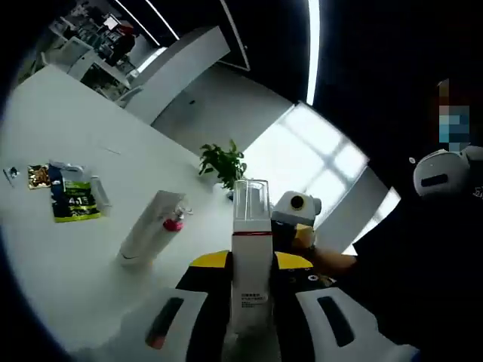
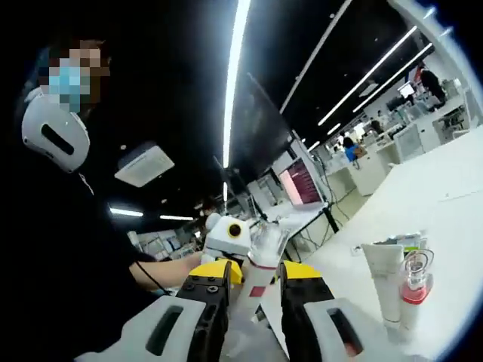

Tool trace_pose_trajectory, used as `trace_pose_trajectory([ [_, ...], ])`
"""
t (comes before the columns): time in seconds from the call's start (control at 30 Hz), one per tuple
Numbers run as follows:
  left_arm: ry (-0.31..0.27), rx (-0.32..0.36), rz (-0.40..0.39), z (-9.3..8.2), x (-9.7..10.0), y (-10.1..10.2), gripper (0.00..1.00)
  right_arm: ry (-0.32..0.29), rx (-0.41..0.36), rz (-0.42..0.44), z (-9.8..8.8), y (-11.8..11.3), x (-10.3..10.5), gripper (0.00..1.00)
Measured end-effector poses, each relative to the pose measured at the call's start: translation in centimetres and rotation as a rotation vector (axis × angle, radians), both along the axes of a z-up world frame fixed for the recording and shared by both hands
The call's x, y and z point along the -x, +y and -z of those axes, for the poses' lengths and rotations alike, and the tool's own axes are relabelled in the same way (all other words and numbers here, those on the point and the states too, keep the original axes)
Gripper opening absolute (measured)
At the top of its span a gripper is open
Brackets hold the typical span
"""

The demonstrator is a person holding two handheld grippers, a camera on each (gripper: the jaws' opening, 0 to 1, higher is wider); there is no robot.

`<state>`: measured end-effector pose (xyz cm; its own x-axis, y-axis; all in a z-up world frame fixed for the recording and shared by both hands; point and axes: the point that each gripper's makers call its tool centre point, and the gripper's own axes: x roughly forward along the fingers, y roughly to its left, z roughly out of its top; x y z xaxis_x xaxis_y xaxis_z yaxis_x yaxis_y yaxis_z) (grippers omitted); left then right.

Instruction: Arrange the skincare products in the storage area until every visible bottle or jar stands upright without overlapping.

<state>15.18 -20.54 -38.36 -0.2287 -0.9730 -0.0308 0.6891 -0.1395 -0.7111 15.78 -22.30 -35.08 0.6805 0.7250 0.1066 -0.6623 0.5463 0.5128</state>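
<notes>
Both tongs clamp white bottle between jaws.

open-plan office | ceiling light strips | desks | monitor

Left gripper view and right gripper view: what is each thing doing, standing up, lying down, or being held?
Bottle: held in both claws, clear cap on.
Tube: lying flat on the table.
Pink-capped bottle: lying against the tube.
Packets: lying flat.
Left claw: shut on the bottle.
Right claw: shut on the bottle.
</notes>
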Motion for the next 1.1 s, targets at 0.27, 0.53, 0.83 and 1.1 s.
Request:
trace_pose_trajectory([
  [0.27,0.020,0.077,0.129,-2.6,3.8,-1.8,0.22,-0.018,-0.168,-0.066,-3.1,0.3,1.6,0.36],
  [0.53,0.031,0.087,0.197,-3.8,6.0,-3.8,0.22,-0.044,-0.155,-0.101,-3.8,0.5,3.7,0.25],
  [0.83,0.036,0.066,0.168,-3.2,6.5,-4.8,0.22,0.074,-0.164,0.014,-2.5,-1.9,3.9,0.13],
  [1.1,-0.219,-0.102,0.037,-1.1,4.4,-6.1,0.43,0.080,-0.058,0.234,-2.7,-5.3,1.7,0.13],
])
